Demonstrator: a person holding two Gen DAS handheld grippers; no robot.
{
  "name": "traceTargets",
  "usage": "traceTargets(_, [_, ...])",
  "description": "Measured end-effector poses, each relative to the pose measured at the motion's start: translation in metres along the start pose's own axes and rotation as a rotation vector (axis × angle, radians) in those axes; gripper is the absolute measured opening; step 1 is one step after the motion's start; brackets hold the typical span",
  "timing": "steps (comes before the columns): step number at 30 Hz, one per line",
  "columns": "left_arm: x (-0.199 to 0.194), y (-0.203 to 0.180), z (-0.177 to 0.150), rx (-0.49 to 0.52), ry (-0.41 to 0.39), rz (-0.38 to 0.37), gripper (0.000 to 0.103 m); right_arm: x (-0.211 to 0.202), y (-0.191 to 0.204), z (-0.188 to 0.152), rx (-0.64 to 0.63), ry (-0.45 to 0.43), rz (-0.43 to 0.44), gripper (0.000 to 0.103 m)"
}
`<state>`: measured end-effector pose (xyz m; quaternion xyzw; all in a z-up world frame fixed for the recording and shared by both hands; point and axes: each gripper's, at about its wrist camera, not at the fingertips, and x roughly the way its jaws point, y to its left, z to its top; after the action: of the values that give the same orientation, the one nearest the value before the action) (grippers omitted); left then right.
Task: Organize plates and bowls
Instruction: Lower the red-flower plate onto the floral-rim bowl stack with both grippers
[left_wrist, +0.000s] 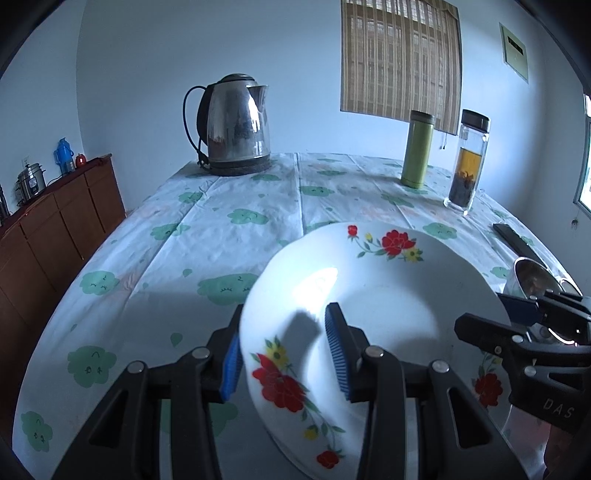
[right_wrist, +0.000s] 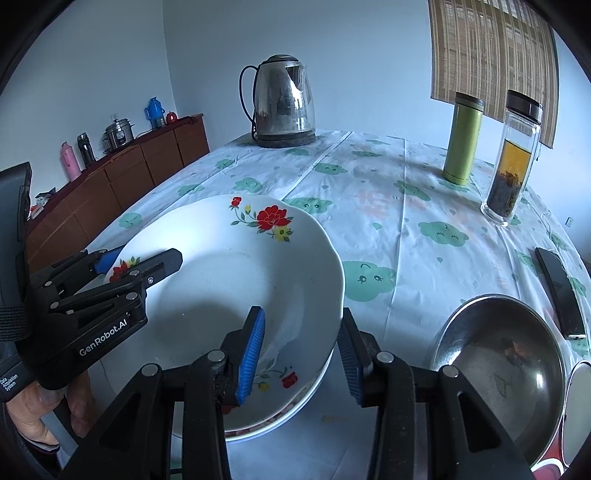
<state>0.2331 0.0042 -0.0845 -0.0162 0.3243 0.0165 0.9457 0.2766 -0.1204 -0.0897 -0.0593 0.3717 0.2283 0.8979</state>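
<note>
A white deep plate with red flowers is held between both grippers above the table. My left gripper is shut on its left rim, one blue pad outside and one inside; it also shows in the right wrist view as the left gripper. My right gripper is shut on the right rim in the same way, and appears as the right gripper at the plate's far side. Another plate lies directly beneath. A steel bowl sits to the right.
On the flowered tablecloth stand a steel kettle at the back, a green flask and a glass tea bottle. A black flat device lies near the right edge. A wooden sideboard runs along the left wall.
</note>
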Motion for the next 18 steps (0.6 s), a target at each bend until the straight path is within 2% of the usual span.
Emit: traceTargets(18, [0.0092,-0.0039,-0.0038,0.018,0.046,0.001,0.039,0.004,0.0029,-0.002,-0.023,0.026,-0.043,0.042])
